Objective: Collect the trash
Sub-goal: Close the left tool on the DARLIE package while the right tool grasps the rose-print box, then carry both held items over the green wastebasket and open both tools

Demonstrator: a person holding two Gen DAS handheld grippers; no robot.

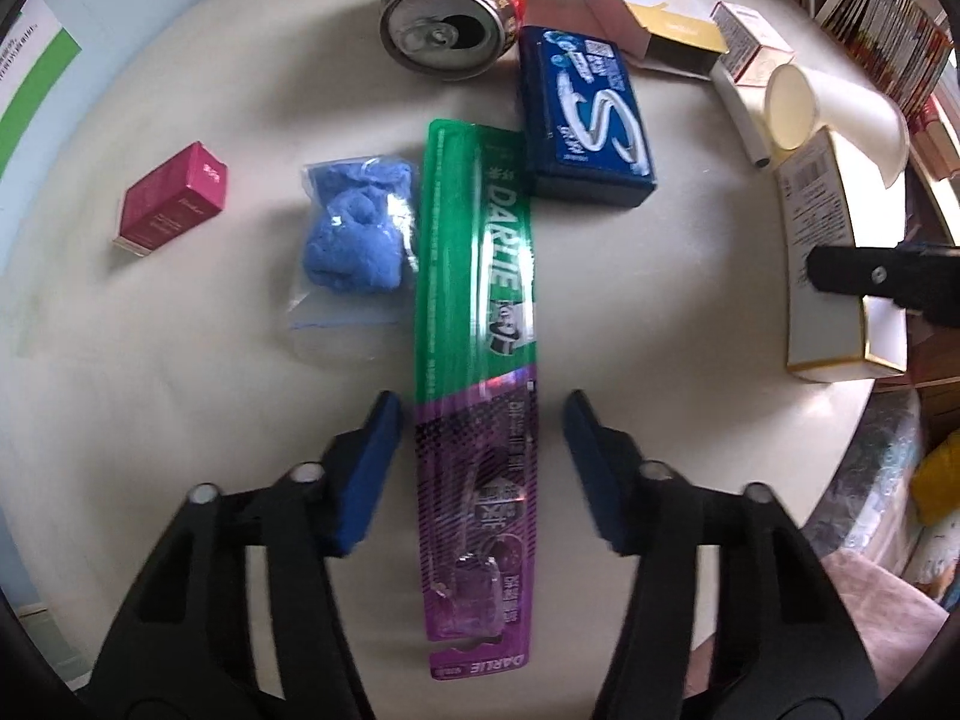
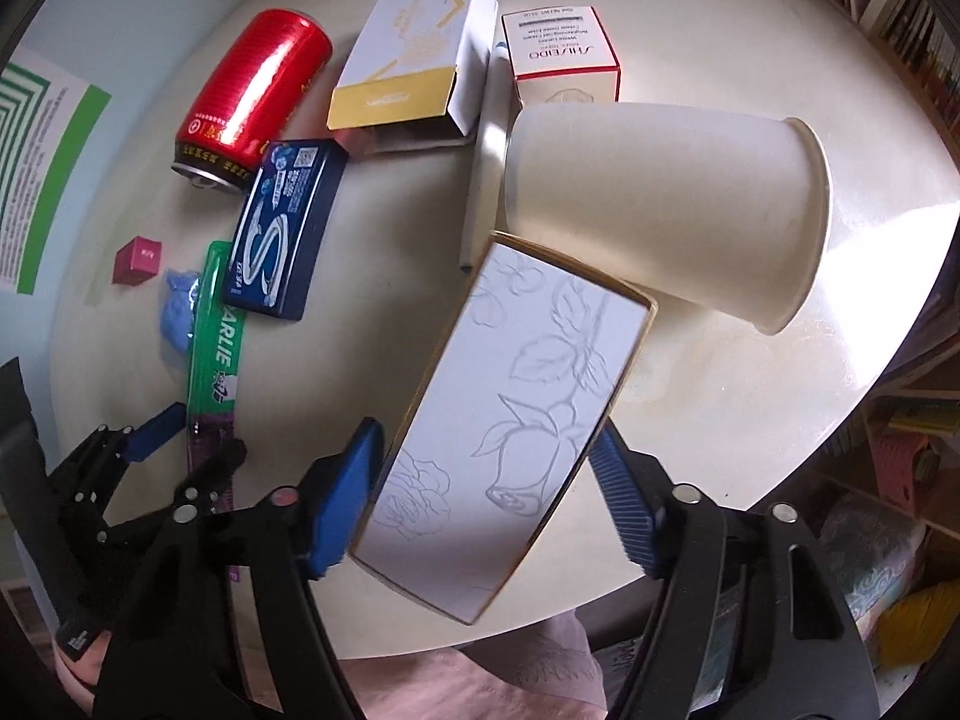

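Glossy flat toothbrush pack (image 1: 474, 396); embossed rectangular white carton (image 2: 510, 426).

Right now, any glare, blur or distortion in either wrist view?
Left wrist: heavy fisheye bend, glare streaks on the toothbrush pack, left gripper fingers slightly smeared. Right wrist: the same bend, bright washout on the table beside the paper cup, floral box still sharp.
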